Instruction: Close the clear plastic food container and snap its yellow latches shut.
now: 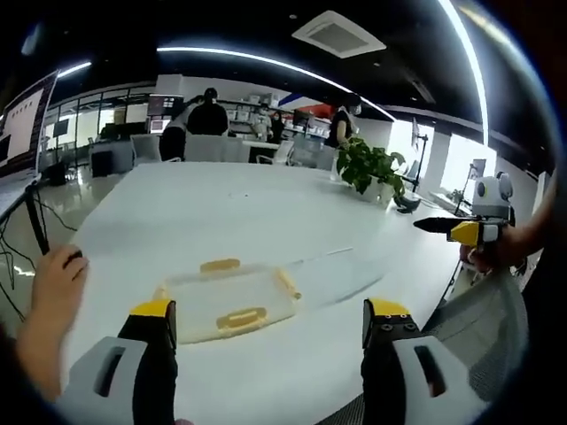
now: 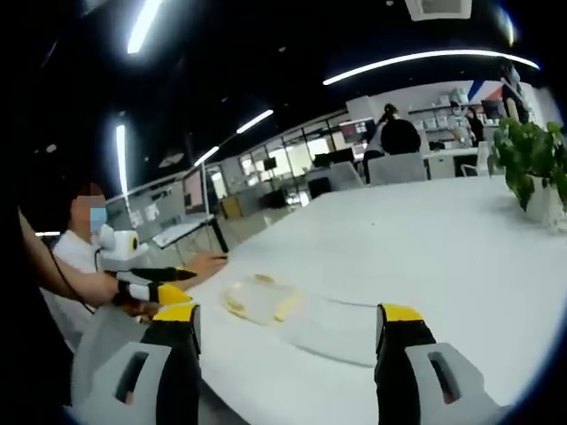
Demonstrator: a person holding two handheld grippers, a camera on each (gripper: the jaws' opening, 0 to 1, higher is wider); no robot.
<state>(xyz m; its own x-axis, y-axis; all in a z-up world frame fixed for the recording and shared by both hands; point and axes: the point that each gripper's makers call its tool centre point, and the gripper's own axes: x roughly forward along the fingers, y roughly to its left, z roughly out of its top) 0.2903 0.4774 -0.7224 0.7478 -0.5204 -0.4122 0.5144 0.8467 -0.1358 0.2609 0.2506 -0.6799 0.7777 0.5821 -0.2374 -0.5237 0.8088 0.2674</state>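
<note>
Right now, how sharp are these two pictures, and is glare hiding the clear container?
Left gripper view: fairly sharp, container and yellow latches legible on the white table, which bows from fisheye. Right gripper view: blurred, container smeared, pale against glossy table.

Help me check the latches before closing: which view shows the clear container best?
The left gripper view: the container sits near, three yellow latches distinct. The right gripper view shows it smaller and blurred.

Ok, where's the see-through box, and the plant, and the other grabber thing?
clear container (image 1: pixel 232 305), left gripper view, its middle.
potted plant (image 1: pixel 368 166), left gripper view, its leaves.
right gripper (image 1: pixel 431 225), left gripper view, between its dark fingertips.
</note>
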